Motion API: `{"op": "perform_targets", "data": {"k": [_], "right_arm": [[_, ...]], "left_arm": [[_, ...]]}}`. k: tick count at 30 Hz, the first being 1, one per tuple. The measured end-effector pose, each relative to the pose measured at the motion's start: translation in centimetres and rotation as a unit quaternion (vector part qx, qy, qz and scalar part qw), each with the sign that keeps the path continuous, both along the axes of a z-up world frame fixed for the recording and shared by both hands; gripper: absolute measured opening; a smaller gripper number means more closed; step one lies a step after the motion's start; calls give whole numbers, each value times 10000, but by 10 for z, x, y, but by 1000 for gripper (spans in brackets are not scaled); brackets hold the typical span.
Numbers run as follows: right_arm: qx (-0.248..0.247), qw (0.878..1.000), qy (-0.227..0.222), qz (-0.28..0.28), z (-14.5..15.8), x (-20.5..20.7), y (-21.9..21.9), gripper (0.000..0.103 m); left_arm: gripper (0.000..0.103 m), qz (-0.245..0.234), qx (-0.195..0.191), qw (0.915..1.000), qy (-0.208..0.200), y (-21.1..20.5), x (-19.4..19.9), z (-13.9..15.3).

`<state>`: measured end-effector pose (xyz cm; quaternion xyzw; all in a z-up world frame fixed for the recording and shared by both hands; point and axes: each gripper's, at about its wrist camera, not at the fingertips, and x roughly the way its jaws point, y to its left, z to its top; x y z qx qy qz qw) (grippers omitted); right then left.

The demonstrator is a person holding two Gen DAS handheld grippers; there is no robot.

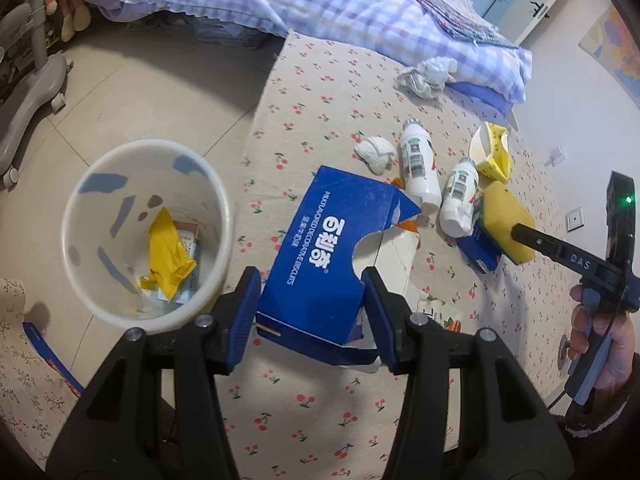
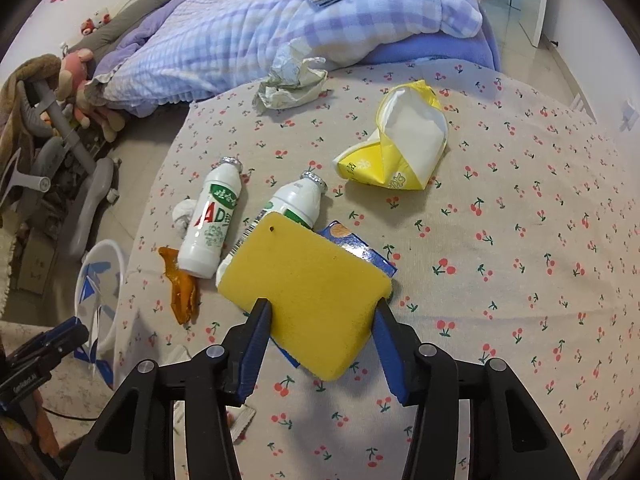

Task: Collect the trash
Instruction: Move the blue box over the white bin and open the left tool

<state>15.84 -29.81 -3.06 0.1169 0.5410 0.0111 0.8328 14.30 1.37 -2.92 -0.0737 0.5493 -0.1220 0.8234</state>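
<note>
My left gripper (image 1: 311,280) is shut on a torn blue biscuit box (image 1: 320,240), holding it above the cherry-print bedsheet (image 1: 320,92), just right of the white bin (image 1: 80,208). The bin stands on the floor with yellow wrapping inside. My right gripper (image 2: 322,306) is shut on a yellow sponge (image 2: 308,280), its pads pressing both side edges. The sponge hangs over a small blue packet (image 2: 360,250) and partly hides one bottle. In the left wrist view the right gripper (image 1: 520,236) and sponge (image 1: 504,216) show at far right, held by a hand (image 1: 600,344).
On the sheet lie two white bottles (image 2: 212,220) (image 2: 298,200), an open yellow bag (image 2: 400,148), crumpled paper (image 2: 290,84), a white tissue wad (image 1: 376,152) and orange peel (image 2: 180,288). A checked quilt (image 2: 240,40) fills the back. A grey chair base (image 1: 32,96) stands on the floor.
</note>
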Motion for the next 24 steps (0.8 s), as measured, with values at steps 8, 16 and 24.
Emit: {"op": "perform_targets", "data": {"k": [8, 16, 24], "right_arm": [[107, 9990, -388, 179, 30, -15, 14, 51], [175, 9967, -557, 563, 43, -12, 55, 51], [225, 9947, -543, 848, 39, -1, 96, 51]], "left_arm": [[54, 380, -33, 9993, -60, 39, 1, 5], [54, 778, 327, 9963, -132, 81, 6, -4], [62, 986, 654, 9923, -361, 103, 16, -13]]}}
